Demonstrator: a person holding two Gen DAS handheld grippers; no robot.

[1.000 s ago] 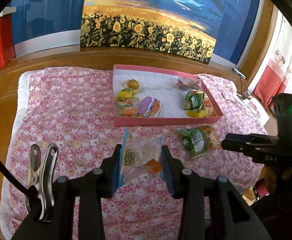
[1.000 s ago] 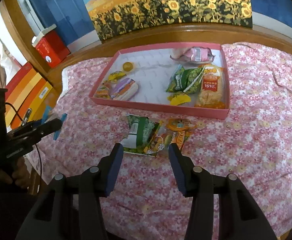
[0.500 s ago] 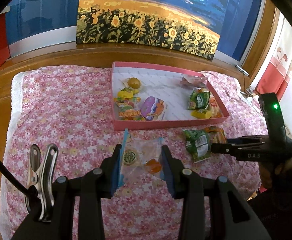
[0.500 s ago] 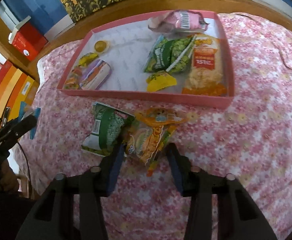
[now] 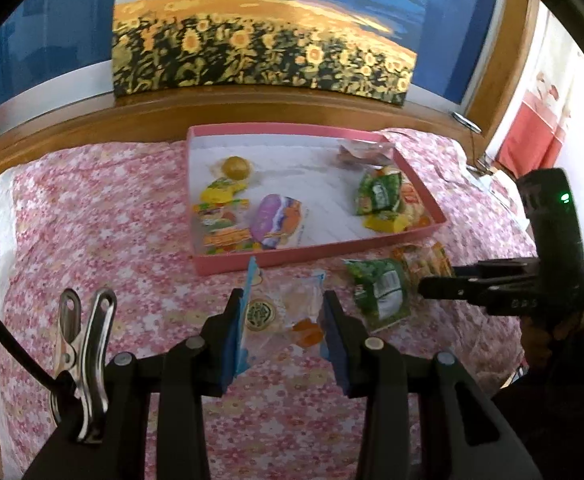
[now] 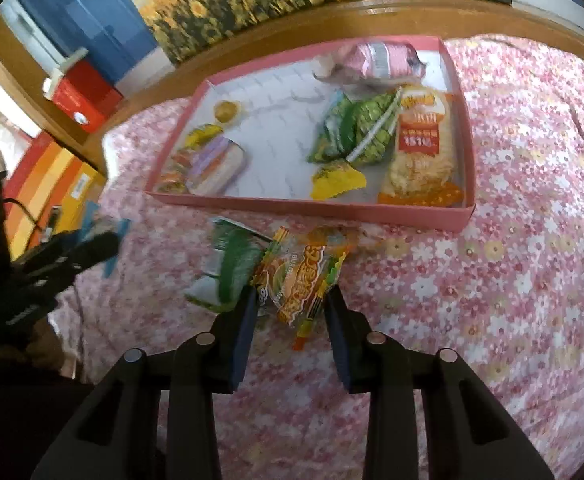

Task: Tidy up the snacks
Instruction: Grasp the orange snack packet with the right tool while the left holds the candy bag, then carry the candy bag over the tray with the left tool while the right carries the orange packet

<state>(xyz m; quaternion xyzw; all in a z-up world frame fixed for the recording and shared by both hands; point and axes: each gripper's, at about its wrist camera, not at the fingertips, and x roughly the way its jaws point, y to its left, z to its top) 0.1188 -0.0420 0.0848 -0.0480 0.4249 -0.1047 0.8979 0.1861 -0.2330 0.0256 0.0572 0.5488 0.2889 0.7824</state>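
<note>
Orange snack packet (image 6: 303, 280) lies on the flowered cloth (image 6: 511, 240), just outside the near wall of the pink tray (image 6: 311, 209). Its long axis runs from the tray back toward the camera, lower end sitting between the pads of the right gripper (image 6: 292, 308). Jaws bracket the packet closely; whether they already pinch it or only straddle it, cannot tell. Green packet (image 6: 228, 268) overlaps the orange one's left edge, blurred, just beside the left pad.

Left gripper (image 5: 284, 320) pinches a clear wrapper (image 5: 282, 308) with a round green label, held above the cloth in front of the tray's near wall.

Judgement: right gripper is the nearer one to the orange packet; tray lies straight ahead of both, so the coming move is lift and forward over the wall.

Tray already holds several snacks: green bags (image 6: 351, 128), tall orange bag (image 6: 419, 140), pink packet (image 6: 375, 58) at the back.

Hard to read: print on packets smeared by motion; contact under the right pads hidden by the jaws themselves.
</note>
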